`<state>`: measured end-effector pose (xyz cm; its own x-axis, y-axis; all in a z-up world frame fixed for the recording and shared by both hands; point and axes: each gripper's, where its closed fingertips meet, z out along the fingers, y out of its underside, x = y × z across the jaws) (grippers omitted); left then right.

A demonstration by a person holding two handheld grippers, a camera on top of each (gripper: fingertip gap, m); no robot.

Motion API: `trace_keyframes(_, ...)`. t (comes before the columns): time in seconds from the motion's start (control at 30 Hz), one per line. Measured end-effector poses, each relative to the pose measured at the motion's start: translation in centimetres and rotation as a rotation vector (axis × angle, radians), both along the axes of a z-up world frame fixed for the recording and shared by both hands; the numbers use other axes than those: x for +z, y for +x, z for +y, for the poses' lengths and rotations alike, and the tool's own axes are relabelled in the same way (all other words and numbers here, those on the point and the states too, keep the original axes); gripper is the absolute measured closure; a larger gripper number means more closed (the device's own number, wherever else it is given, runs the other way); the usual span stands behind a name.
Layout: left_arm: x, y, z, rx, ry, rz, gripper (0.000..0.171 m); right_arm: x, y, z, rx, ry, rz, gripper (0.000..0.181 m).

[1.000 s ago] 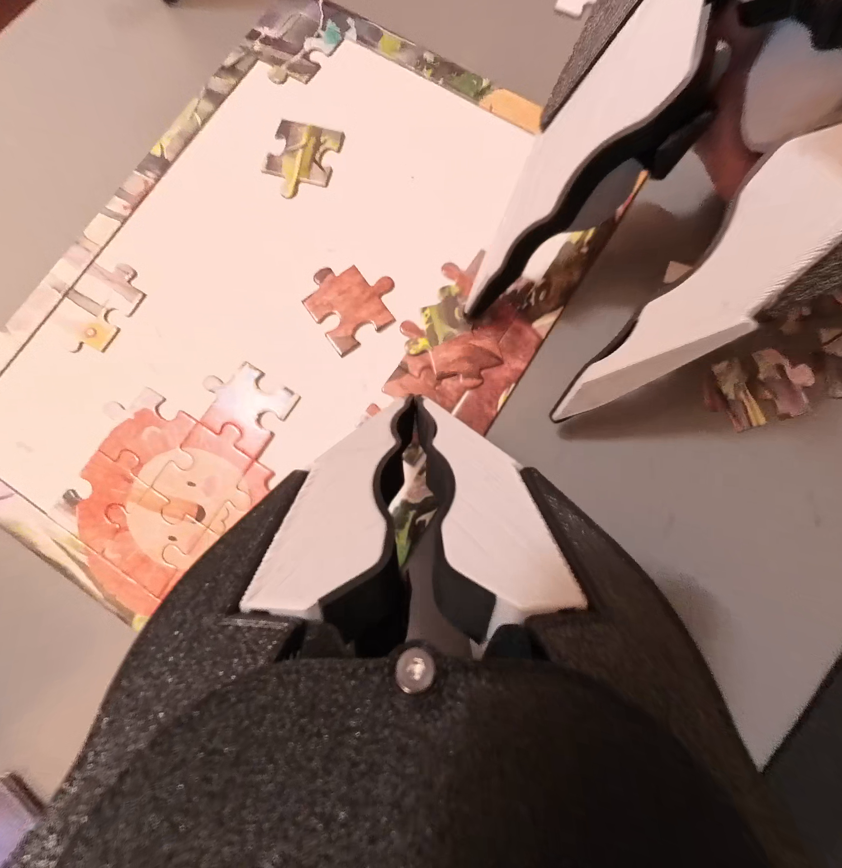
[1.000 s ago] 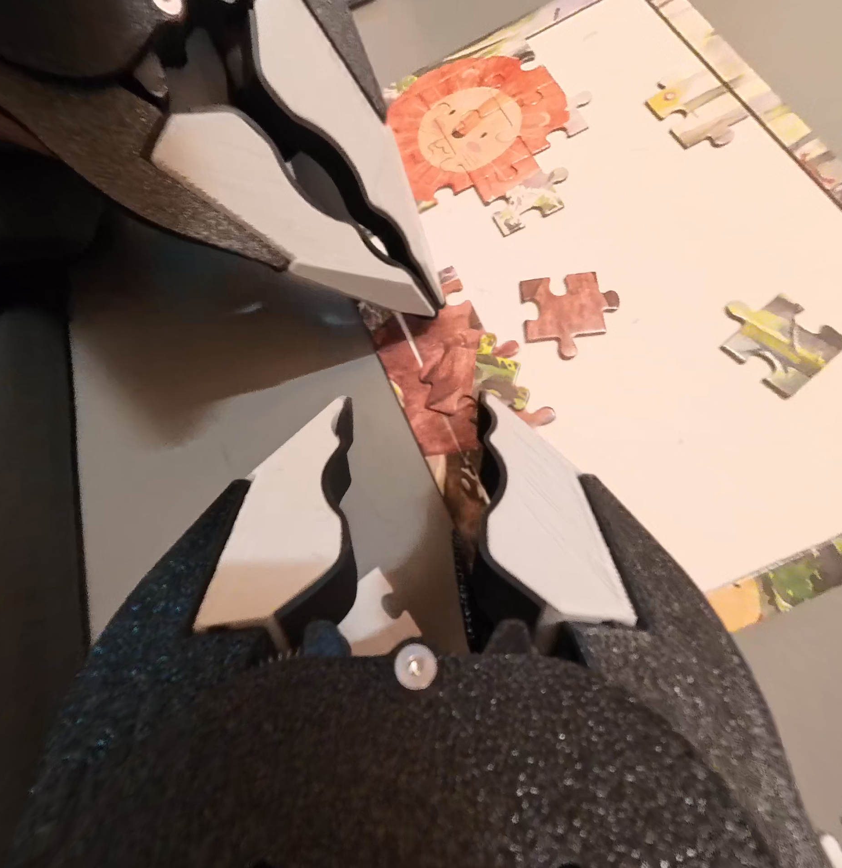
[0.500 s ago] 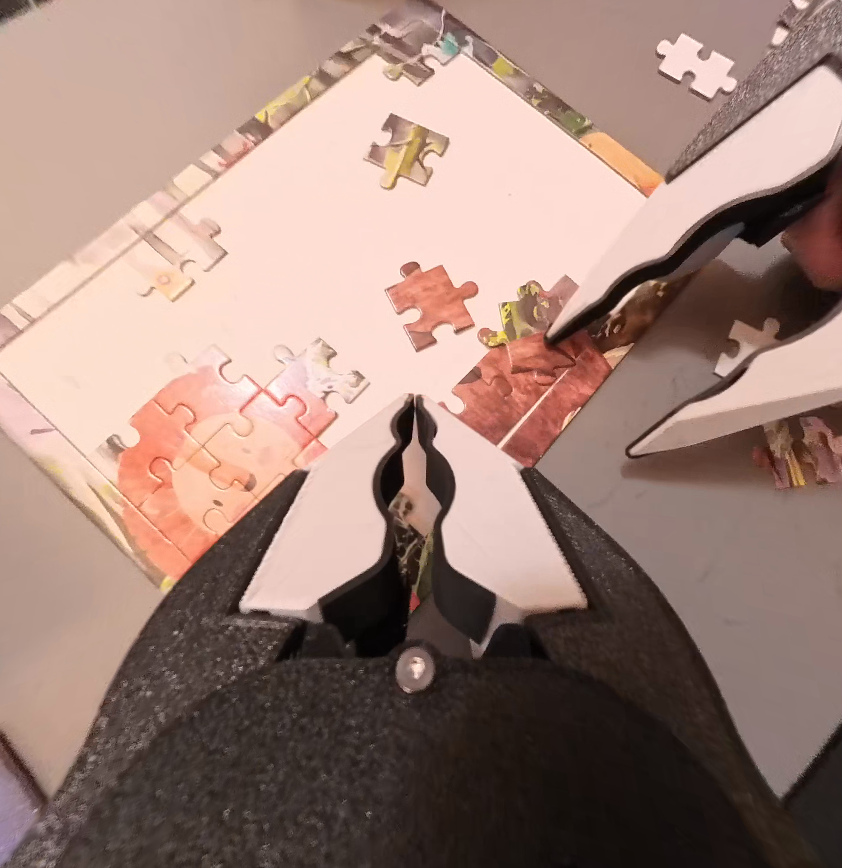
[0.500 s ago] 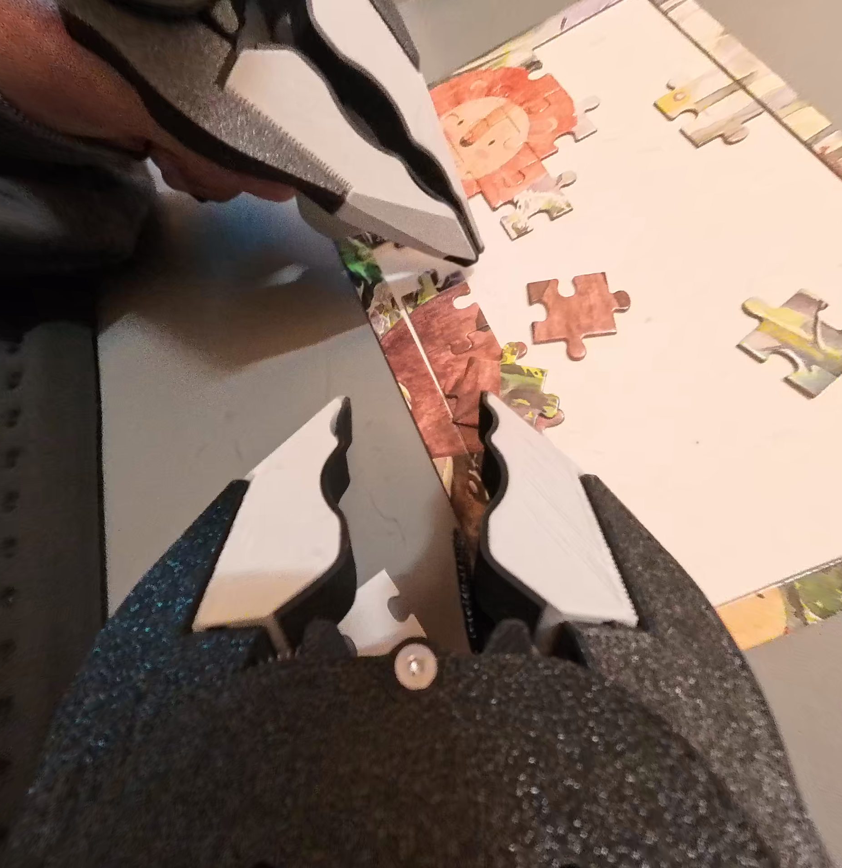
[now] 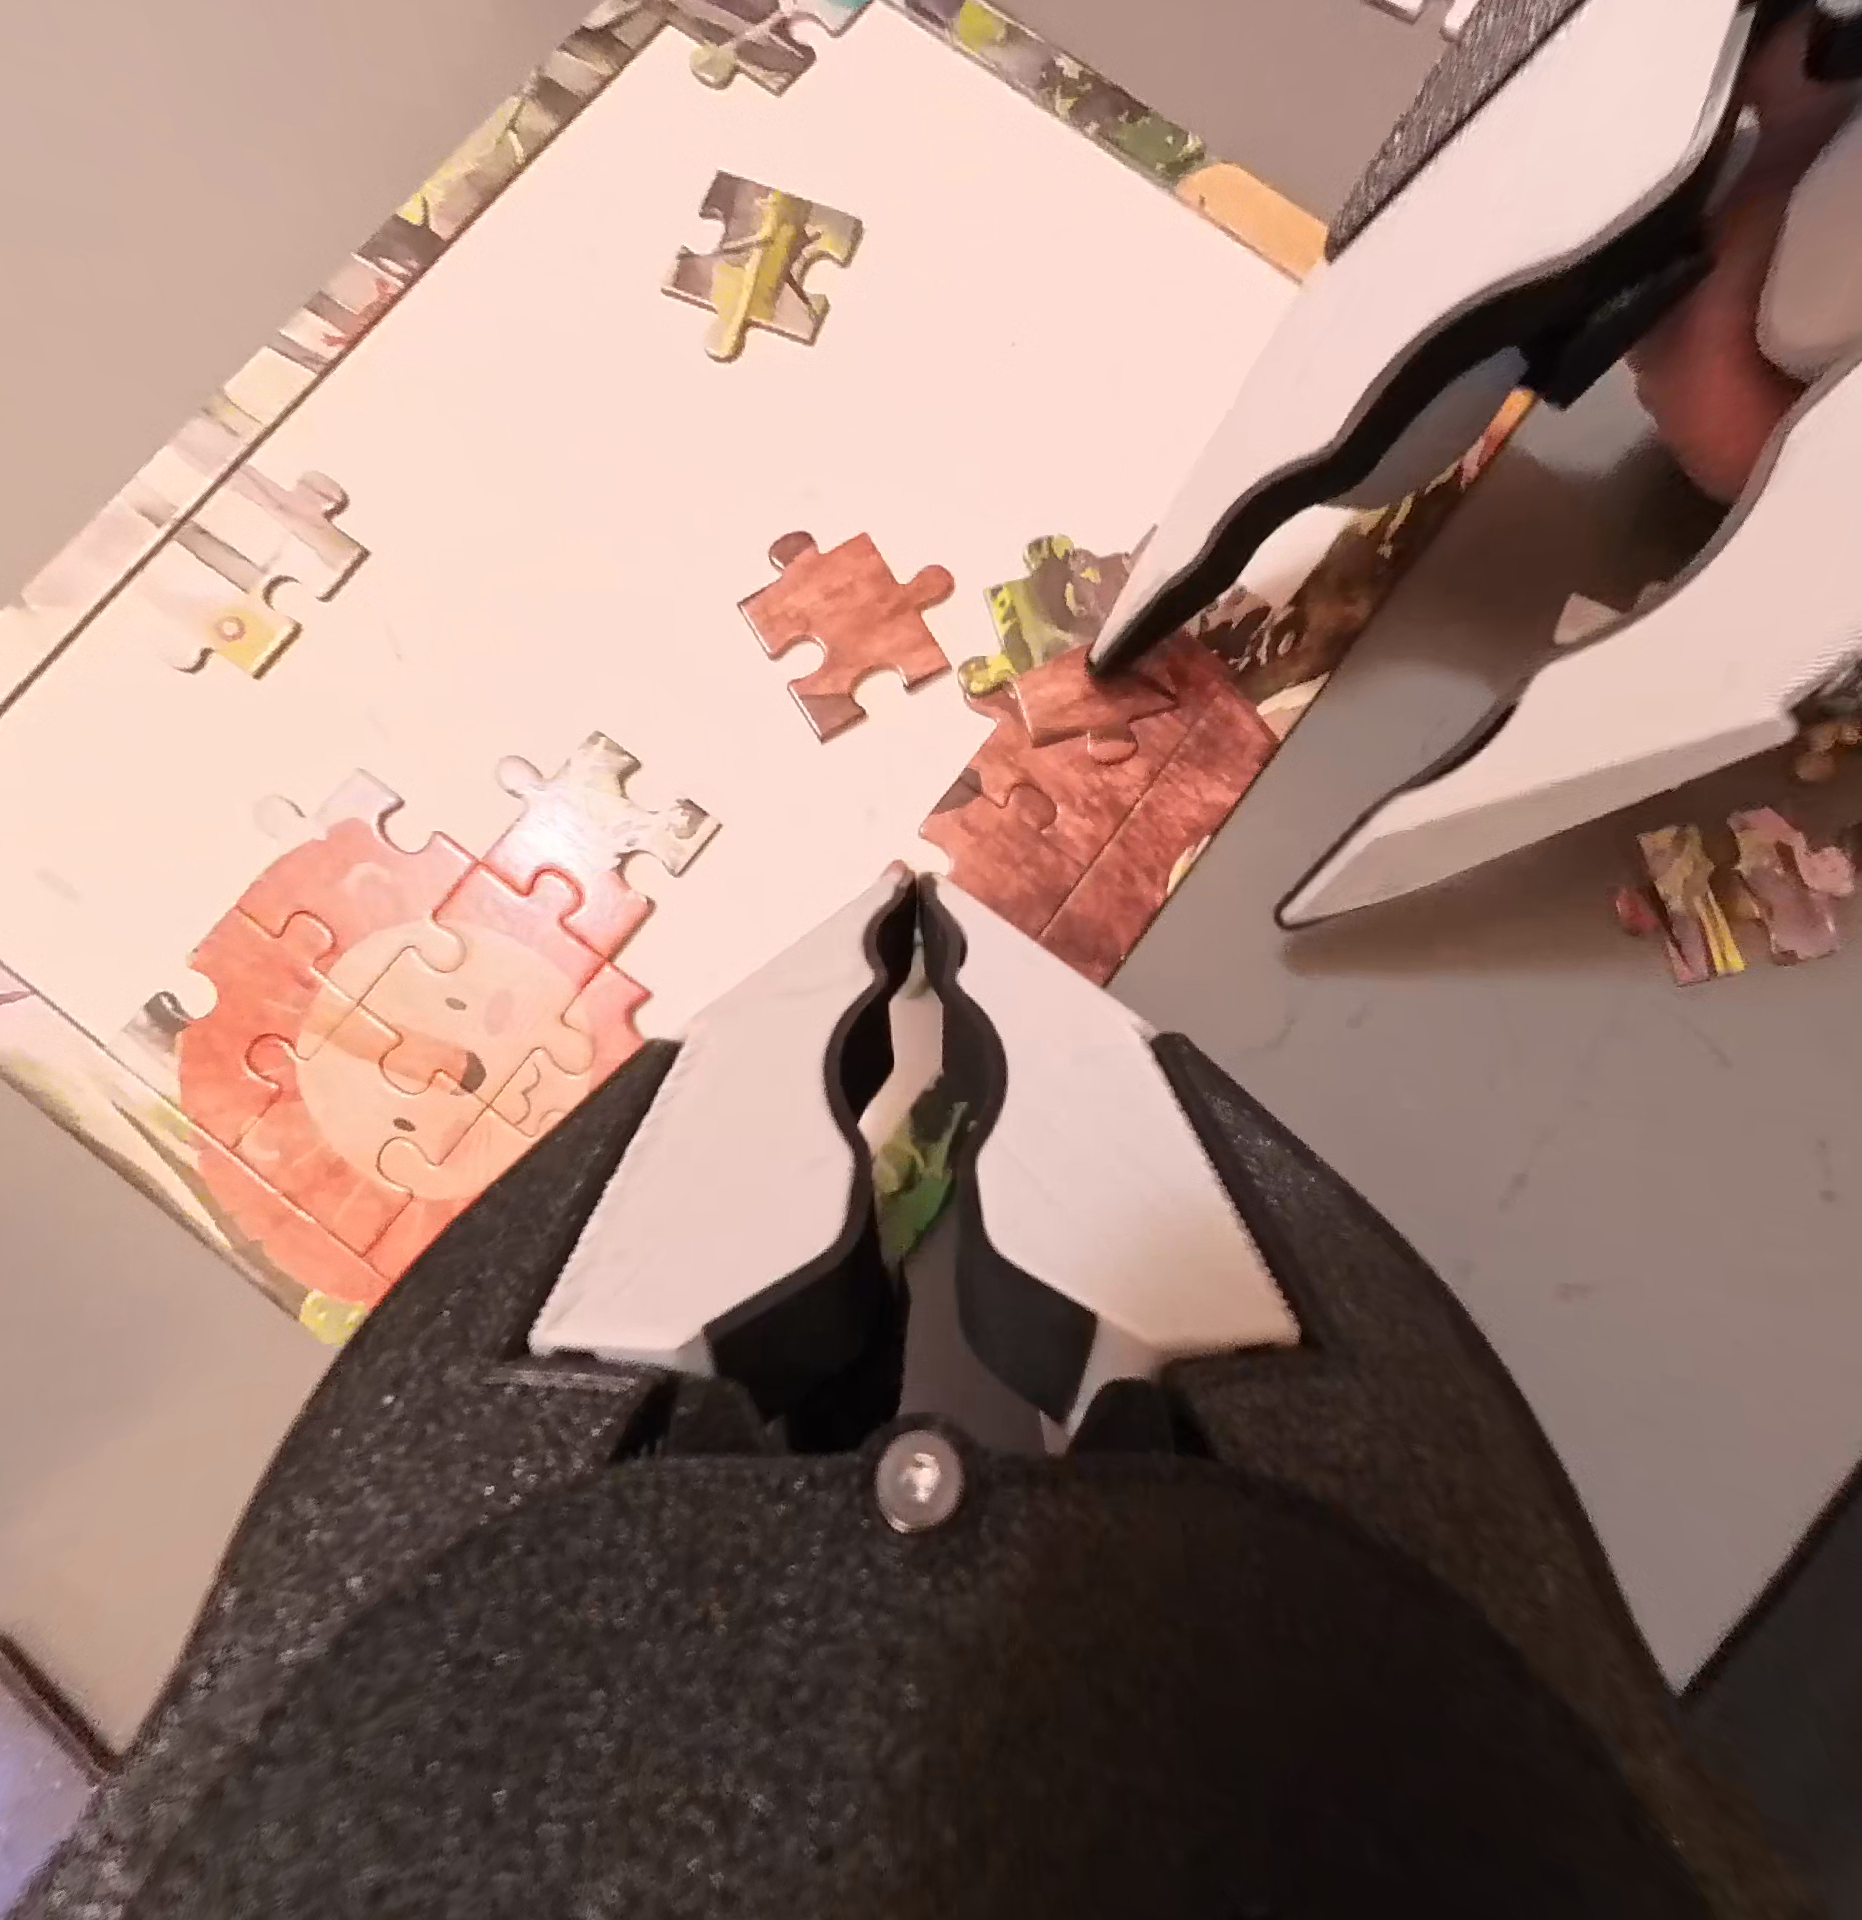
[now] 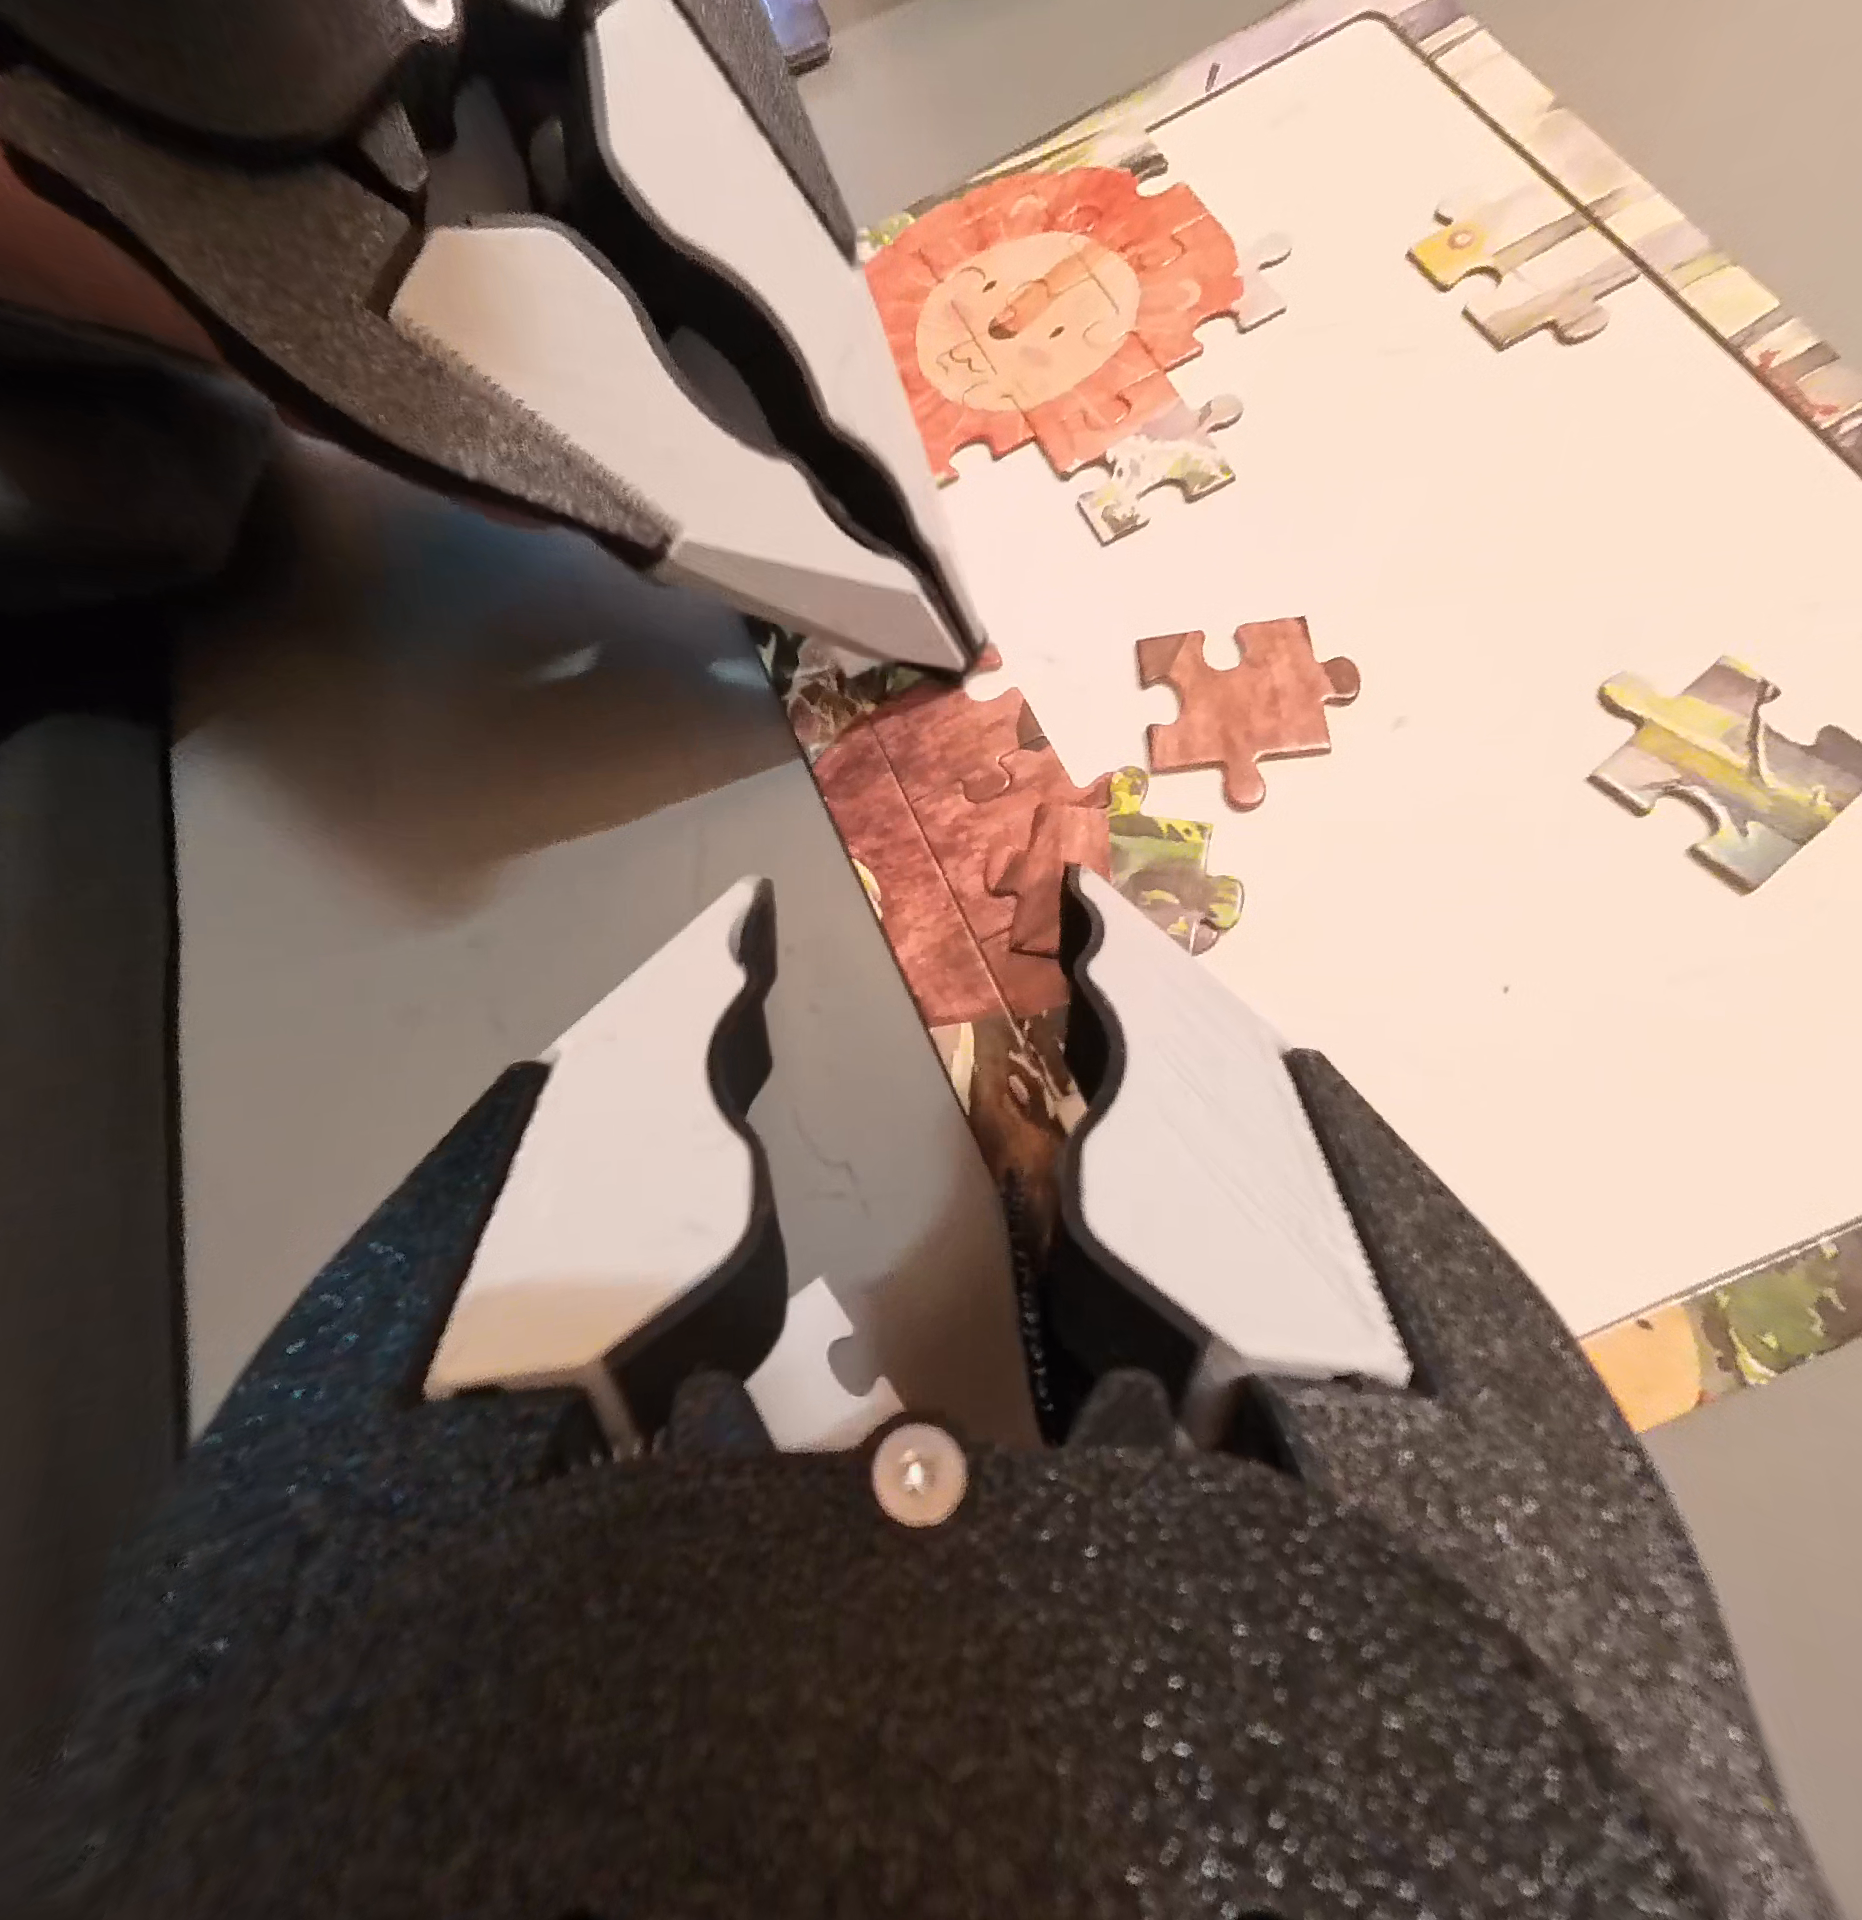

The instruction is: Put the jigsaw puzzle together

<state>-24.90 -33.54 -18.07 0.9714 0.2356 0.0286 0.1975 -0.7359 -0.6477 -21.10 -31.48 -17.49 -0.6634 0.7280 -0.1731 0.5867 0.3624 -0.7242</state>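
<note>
Left wrist view is showing us the grey worktop [image 5: 1426, 1195] first, carrying the puzzle tray [image 5: 553, 436] with its white floor and printed border. We are seeing the lion cluster [image 5: 387, 1060], an orange block of joined pieces, lying at the tray's near corner just beside our left tool [image 5: 914, 883]. We are holding the left tool with its fingertips pressed together and nothing visibly between them; it is pointing at the tray edge next to the brown cluster [image 5: 1093, 821], a patch of joined brown pieces against the border.

We are holding the right tool [image 6: 911, 883] spread wide, gripping nothing, with one fingertip [image 5: 1114, 649] touching a tilted brown piece [image 5: 1088, 696] that is resting on top of the brown cluster rather than seated flat. Its other finger is standing over bare worktop outside the tray.

Smaller things are lying loose on the white floor: a green-grey piece [image 5: 766, 260] well apart toward the far side, and a single brown piece [image 5: 854, 629] near the brown cluster. A little heap of spare pieces [image 5: 1737, 894] is sitting on the worktop outside the tray.
</note>
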Motion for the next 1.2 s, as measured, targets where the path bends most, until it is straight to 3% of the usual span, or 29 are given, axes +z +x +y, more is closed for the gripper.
trace_keyframes(0.4,-0.1,0.1,0.0,0.009,-0.001,0.037,0.171,-0.5,-1.0,5.4,-0.146,0.101,0.016,0.125)
trace_keyframes(0.53,-0.1,0.1,0.0,0.022,-0.006,0.065,0.171,-0.2,-1.1,5.5,-0.153,0.050,-0.001,0.124)
trace_keyframes(0.63,0.3,-0.1,-0.3,0.056,-0.028,0.135,0.171,1.4,-0.8,7.4,-0.176,0.079,0.043,0.122)
trace_keyframes(0.7,1.5,0.1,-0.5,0.095,0.014,0.170,0.170,3.7,-0.2,10.8,-0.272,0.103,0.128,0.128)
trace_keyframes(0.83,3.6,1.6,-0.7,0.208,0.185,0.116,0.168,7.1,3.7,17.8,-0.525,0.026,0.255,0.141)
trace_keyframes(1.0,4.4,2.9,-0.8,0.259,0.341,0.062,0.160,7.5,11.9,24.2,-0.800,0.108,0.316,0.146)
trace_keyframes(1.2,4.8,3.5,-0.6,0.219,0.379,0.083,0.159,5.3,20.2,26.3,-0.946,0.129,0.147,0.143)
